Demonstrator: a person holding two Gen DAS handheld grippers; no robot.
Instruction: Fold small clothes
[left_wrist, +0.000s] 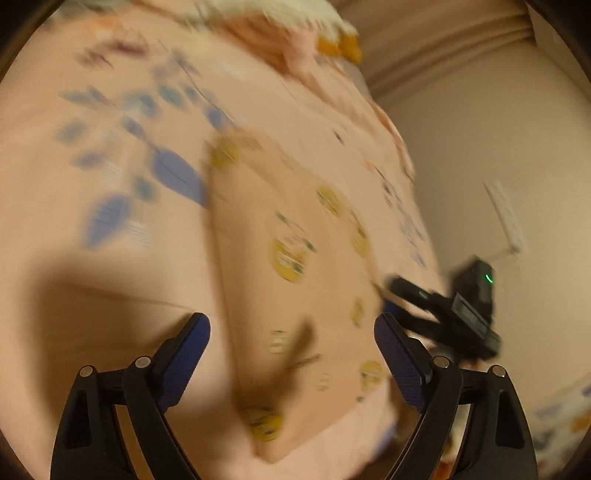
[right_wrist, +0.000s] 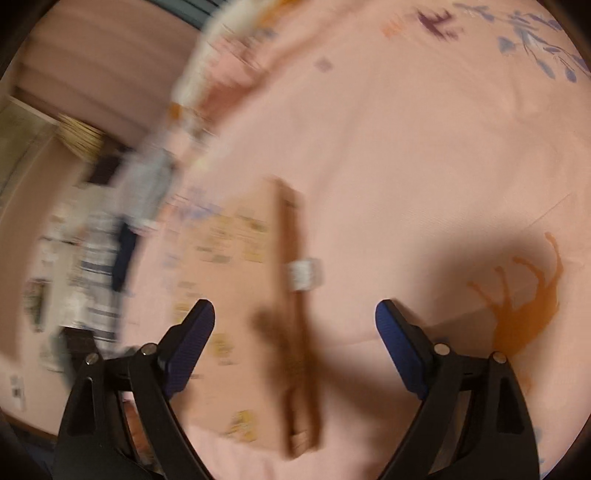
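A small peach garment (left_wrist: 295, 266) with yellow cartoon prints lies flat on the pink bedsheet (left_wrist: 74, 258), blurred by motion. My left gripper (left_wrist: 291, 347) is open and empty, just above its near end. The right gripper (left_wrist: 443, 314) shows at the garment's right edge in the left wrist view. In the right wrist view the garment (right_wrist: 236, 266) lies ahead with its brown waistband (right_wrist: 295, 295) and a white label (right_wrist: 304, 275). My right gripper (right_wrist: 295, 336) is open and empty above the waistband.
The pink sheet (right_wrist: 406, 166) has blue leaf prints (left_wrist: 177, 173) and an orange print (right_wrist: 524, 306). A pile of other clothes (right_wrist: 99, 258) lies at the left in the right wrist view. A beige wall (left_wrist: 498, 129) is beyond the bed's right edge.
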